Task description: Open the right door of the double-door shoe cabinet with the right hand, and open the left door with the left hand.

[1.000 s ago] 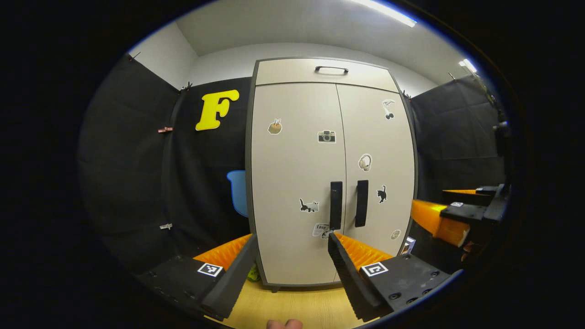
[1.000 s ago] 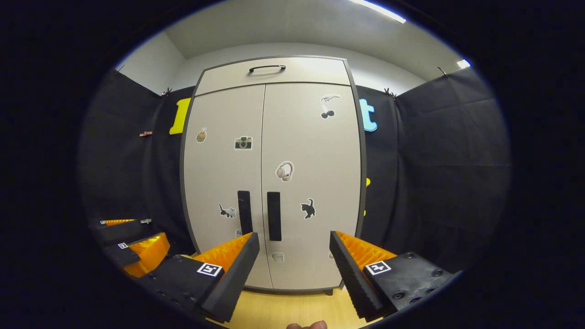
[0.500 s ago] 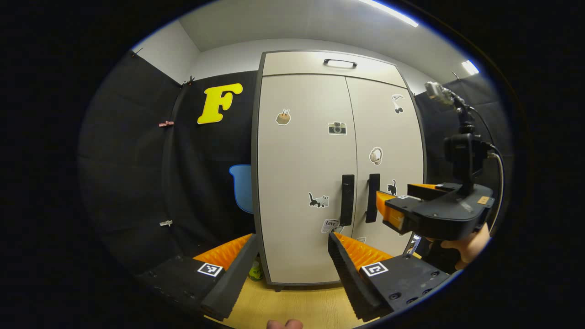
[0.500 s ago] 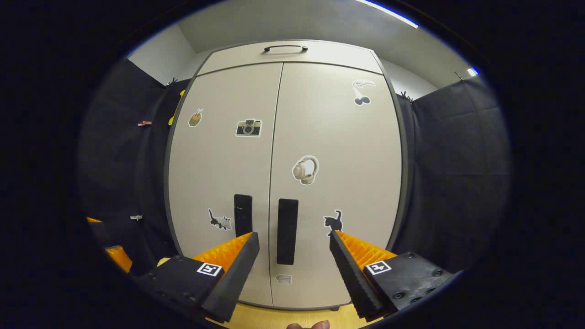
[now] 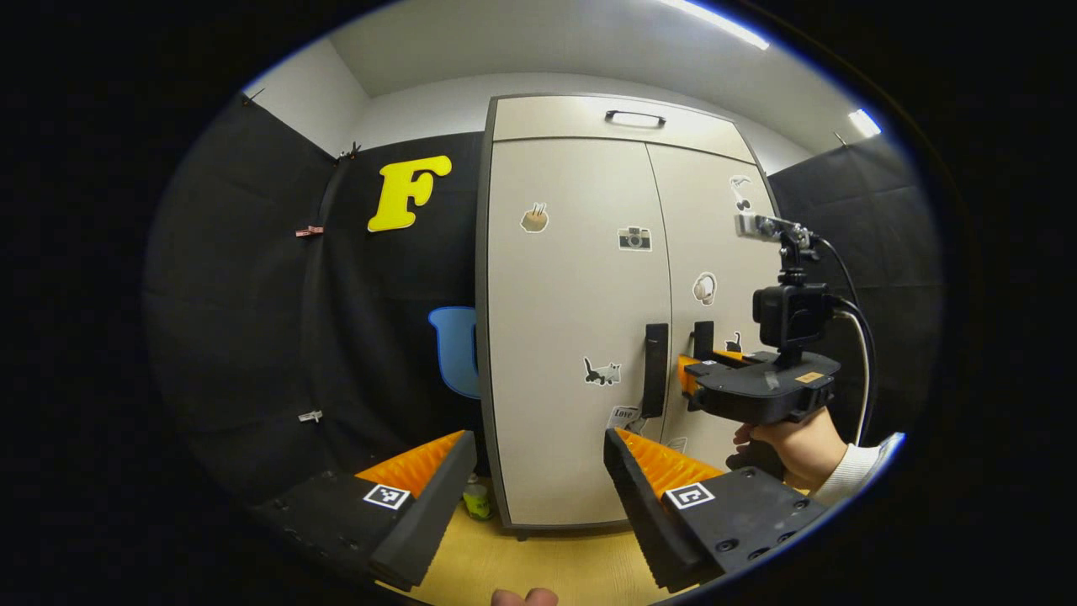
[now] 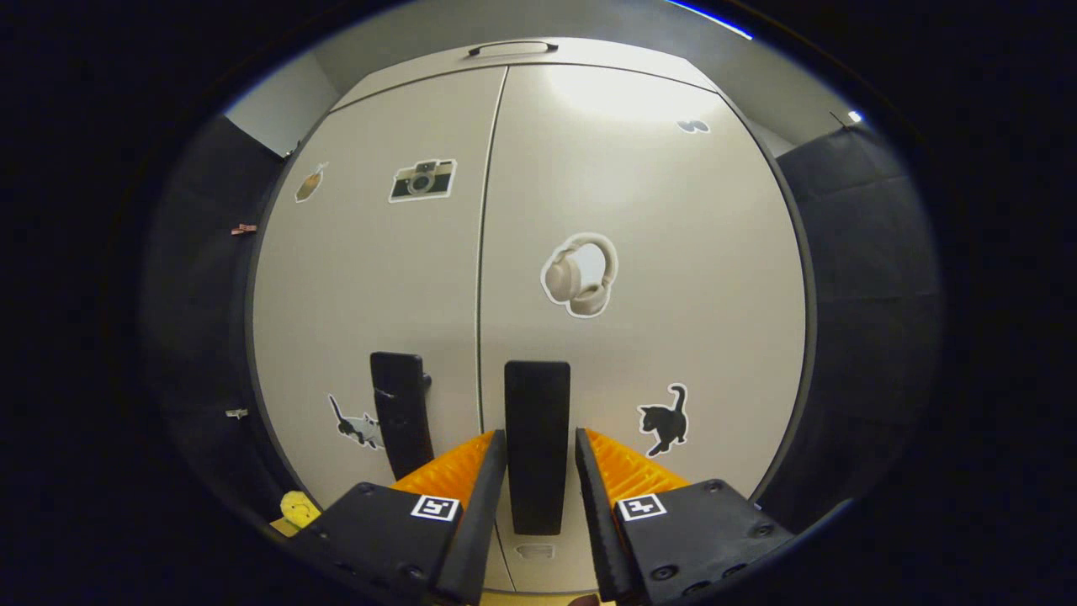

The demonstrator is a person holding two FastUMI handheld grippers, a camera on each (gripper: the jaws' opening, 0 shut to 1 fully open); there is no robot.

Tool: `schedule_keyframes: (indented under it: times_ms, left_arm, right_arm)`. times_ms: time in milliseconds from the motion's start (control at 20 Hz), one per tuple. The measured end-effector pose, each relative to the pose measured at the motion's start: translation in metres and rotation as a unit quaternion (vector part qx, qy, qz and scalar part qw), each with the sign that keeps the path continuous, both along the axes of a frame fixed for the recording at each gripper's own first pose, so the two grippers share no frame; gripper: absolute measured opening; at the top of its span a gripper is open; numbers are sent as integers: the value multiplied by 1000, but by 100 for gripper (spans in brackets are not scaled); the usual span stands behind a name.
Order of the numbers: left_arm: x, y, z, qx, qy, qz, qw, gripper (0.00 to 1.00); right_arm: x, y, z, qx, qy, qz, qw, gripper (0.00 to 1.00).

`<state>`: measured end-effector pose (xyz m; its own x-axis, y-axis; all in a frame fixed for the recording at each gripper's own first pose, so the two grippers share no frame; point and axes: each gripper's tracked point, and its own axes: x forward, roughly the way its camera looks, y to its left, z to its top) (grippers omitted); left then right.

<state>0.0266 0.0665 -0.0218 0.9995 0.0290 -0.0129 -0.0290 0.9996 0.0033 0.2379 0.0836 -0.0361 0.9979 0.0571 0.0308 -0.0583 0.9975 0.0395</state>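
Right gripper view is taken up by the shoe cabinet [image 6: 639,252], seen close, with both doors closed and the seam between them running down just to the 9 o'clock side of centre. The right door's handle [image 6: 537,438], a black upright bar, is bracketed by the right gripper [image 6: 537,442]; its fingers [image 6: 480,513] are drawn in narrowly on either side of the bar, but whether both pads actually press on it cannot be told. The left door's handle [image 6: 400,412] is seen towards 8 o'clock of it, with a headphone sticker [image 6: 579,275] at 12 o'clock above the right handle and a black cat sticker [image 6: 665,418] towards 3 o'clock. In the left gripper view, the left gripper [image 5: 538,480] is held well back from the cabinet [image 5: 572,337], its fingers [image 5: 425,505] spread wide with nothing between them. The left door's handle [image 5: 655,370] is seen at 1 o'clock of the gripper. Towards 3 o'clock, the right gripper [image 5: 686,379] is seen at the right door's handle [image 5: 703,337], carried by a hand [image 5: 795,442] in a white sleeve [image 5: 858,471]. A wooden floor [image 5: 555,560] is visible below the cabinet.
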Motion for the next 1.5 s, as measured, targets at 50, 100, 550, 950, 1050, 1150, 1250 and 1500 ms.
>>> schedule_keyframes:
  times_ms: [50, 100, 550, 950, 1050, 1150, 1250, 1500]
  left_arm:
    - [0, 1, 1, 1, -2, 0, 1000, 94]
    - [0, 2, 3, 1, -4, 0, 1000, 94]
    - [-18, 12, 1, -5, -1, 14, 1000, 94]
    - [-44, 16, -2, -14, 4, 37, 999, 94]
    - [-50, 12, -1, -12, 3, 40, 999, 94]
    - [-54, 6, -1, -13, 2, 40, 999, 94]
    - [-58, -2, -3, -15, 5, 37, 999, 94]
    - [-65, -16, -7, -13, 10, 34, 999, 94]
  right_arm:
    - [-2, -1, -1, 10, 2, -4, 1000, 53]
    - [2, 0, 2, 15, 2, -7, 1000, 47]
    - [1, 1, 0, 1, 16, -14, 1000, 19]
    - [-23, -5, 1, 4, 39, -3, 999, 14]
    - [-39, -10, 1, 9, 40, 7, 999, 15]
    - [-51, -15, 1, 11, 42, 17, 999, 14]
    - [-62, -20, 2, 9, 43, 29, 999, 14]
    - [-76, -30, 3, 11, 48, 48, 998, 14]
